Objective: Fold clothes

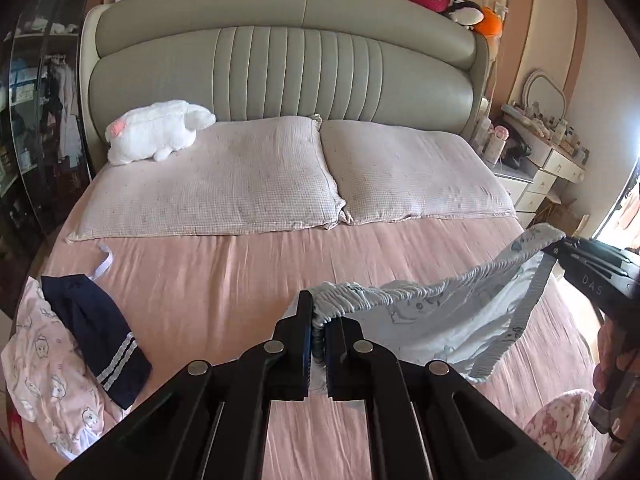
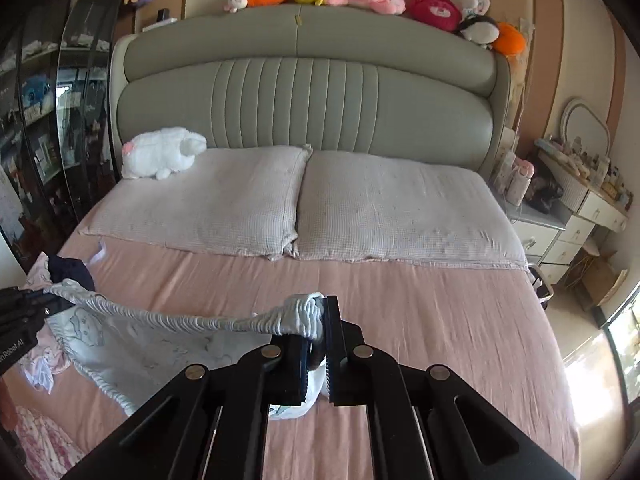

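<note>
My left gripper was clamped on one end of the elastic waistband of a pair of pale blue printed shorts, the gathered band bunched between its jaws. My right gripper was pinched shut on the other end of the same waistband, which ran nearly taut between the two, while the body of the shorts hung below it, sagging toward the pink bedsheet on the near right part of the bed.

Outward from there, on the near left edge of the bed, a navy skirt with white stripes lay over a pink cartoon-print garment, and a pink floral garment sat at the near right corner. At the far end two checked pillows lay against the grey headboard, with a white plush toy on the left one.

My worry was the grip: each jaw seemed to hold only a bunched bit of elastic, so stretching wider could snap the band out of one side. Lowering unevenly could also let the hanging fabric crumple beneath itself rather than spread flat.
</note>
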`<state>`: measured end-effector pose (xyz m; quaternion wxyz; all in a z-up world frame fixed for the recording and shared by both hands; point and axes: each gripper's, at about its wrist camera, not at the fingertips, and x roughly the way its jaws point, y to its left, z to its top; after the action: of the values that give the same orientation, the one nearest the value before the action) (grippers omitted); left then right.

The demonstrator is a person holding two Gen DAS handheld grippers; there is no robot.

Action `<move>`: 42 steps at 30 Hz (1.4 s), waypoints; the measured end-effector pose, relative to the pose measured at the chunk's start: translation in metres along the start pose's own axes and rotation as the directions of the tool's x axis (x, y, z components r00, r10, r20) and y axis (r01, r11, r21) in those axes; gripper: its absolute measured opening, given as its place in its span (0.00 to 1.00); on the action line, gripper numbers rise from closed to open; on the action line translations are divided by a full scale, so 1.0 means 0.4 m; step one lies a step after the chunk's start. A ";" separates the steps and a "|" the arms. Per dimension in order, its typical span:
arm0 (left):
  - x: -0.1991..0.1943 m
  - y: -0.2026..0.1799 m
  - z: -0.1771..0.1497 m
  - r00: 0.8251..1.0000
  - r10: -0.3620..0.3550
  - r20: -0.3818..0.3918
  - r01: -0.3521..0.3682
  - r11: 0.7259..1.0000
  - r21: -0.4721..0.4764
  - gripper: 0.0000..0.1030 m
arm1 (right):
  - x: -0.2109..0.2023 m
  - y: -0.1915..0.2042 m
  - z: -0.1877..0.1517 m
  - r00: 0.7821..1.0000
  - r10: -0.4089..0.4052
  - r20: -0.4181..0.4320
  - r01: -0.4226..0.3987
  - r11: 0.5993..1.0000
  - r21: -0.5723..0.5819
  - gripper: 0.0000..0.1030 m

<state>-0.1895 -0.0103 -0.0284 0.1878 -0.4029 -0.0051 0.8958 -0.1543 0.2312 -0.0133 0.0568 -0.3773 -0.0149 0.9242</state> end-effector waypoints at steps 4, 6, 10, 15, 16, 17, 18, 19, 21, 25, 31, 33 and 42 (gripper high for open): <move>-0.064 -0.015 0.150 0.992 0.023 0.124 -0.026 0.999 0.024 0.04 | 0.033 -0.034 0.144 0.999 0.044 0.021 -0.045 0.998 0.036 0.03; -0.165 -0.036 0.220 0.970 0.039 0.239 -0.053 0.997 0.052 0.04 | -0.054 -0.025 0.243 0.989 0.019 0.148 -0.020 1.000 0.007 0.03; -0.333 -0.046 0.274 0.925 0.032 0.378 -0.064 0.995 0.073 0.04 | -0.285 -0.014 0.356 0.924 -0.005 0.382 0.019 0.999 -0.033 0.03; -0.274 -0.012 0.066 0.972 0.003 0.234 -0.013 0.999 0.043 0.04 | -0.316 -0.014 0.218 0.944 0.051 0.327 -0.037 0.998 -0.050 0.04; -0.210 0.001 -0.005 0.989 0.002 0.151 -0.006 1.000 0.023 0.04 | -0.273 -0.012 0.151 0.963 0.069 0.260 -0.058 0.997 -0.049 0.04; -0.136 0.016 -0.078 0.998 -0.002 0.057 0.002 1.000 -0.001 0.04 | -0.206 -0.007 0.068 0.983 0.076 0.169 -0.071 0.997 -0.038 0.04; -0.063 0.031 -0.151 0.999 -0.009 -0.037 0.008 1.000 -0.027 0.04 | -0.138 -0.002 -0.014 0.994 0.083 0.076 -0.082 0.996 -0.025 0.04; 0.012 0.044 -0.223 0.992 0.004 -0.124 -0.009 0.999 -0.040 0.04 | -0.071 0.004 -0.097 0.996 0.091 -0.017 -0.092 0.996 -0.012 0.04; 0.154 0.062 -0.355 0.960 0.045 -0.277 -0.058 0.998 -0.039 0.04 | 0.070 0.018 -0.260 0.975 0.106 -0.195 -0.104 0.994 0.024 0.04; 0.285 0.068 -0.493 0.906 0.072 -0.417 -0.093 0.995 -0.031 0.04 | 0.262 0.063 -0.470 0.901 0.090 -0.423 -0.082 0.996 0.037 0.06; 0.289 0.070 -0.508 0.890 0.097 -0.446 -0.115 0.993 -0.014 0.04 | 0.311 0.084 -0.494 0.841 0.071 -0.537 -0.066 0.997 0.029 0.11; 0.290 0.074 -0.511 0.876 0.101 -0.472 -0.115 0.993 -0.001 0.08 | 0.321 0.084 -0.509 0.822 0.063 -0.567 -0.057 0.998 0.028 0.24; 0.255 0.105 -0.503 0.881 0.052 -0.470 -0.085 0.995 -0.049 0.61 | 0.245 0.077 -0.490 0.887 -0.035 -0.460 0.033 0.999 -0.013 0.58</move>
<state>-0.1195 -0.0435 -0.2445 0.1381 -0.6131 0.0243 0.7775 -0.0896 0.2090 -0.2237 0.0739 -0.5850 -0.0099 0.8076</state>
